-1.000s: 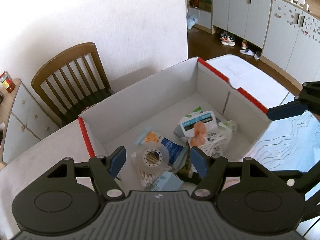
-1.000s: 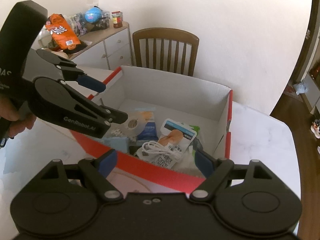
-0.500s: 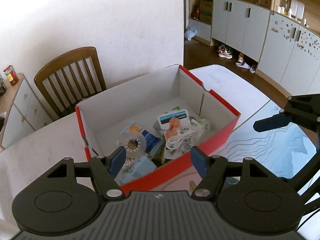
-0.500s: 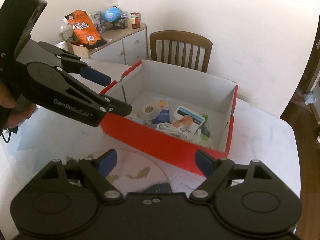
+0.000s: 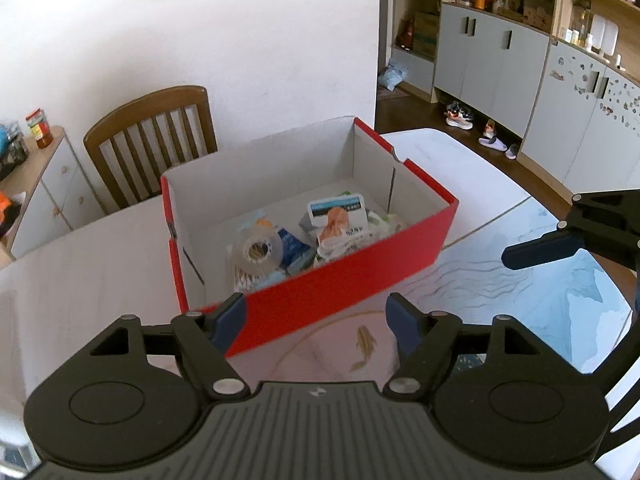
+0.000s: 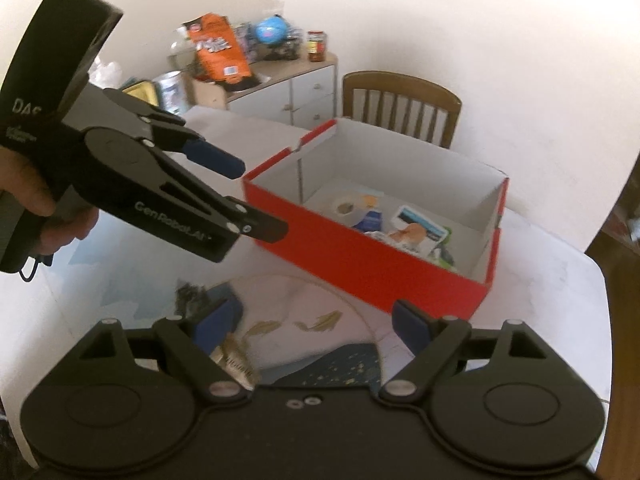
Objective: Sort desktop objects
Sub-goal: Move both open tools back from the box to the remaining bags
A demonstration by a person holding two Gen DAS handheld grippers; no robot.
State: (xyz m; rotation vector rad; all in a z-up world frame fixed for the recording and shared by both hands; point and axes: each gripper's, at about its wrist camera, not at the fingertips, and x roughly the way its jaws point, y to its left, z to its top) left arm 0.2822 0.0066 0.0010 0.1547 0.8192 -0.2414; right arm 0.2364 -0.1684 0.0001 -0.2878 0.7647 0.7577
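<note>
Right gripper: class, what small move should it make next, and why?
Probably lower the right gripper toward the small item lying on the mat just beneath its left finger. Both grippers are open and empty, and the red box already holds several things.

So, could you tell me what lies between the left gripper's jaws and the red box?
Only bare patterned mat, with a small gold fish print; the left wrist view shows it, up to the red box.

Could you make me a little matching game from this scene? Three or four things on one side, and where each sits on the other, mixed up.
Things:
1. tape roll
2. wooden chair
3. orange snack bag
4. left gripper

Places or states:
A. on the sideboard
B. inside the red box
C. open, holding nothing
D. behind the table, against the wall

Pairs: 1-B, 2-D, 3-A, 4-C
</note>
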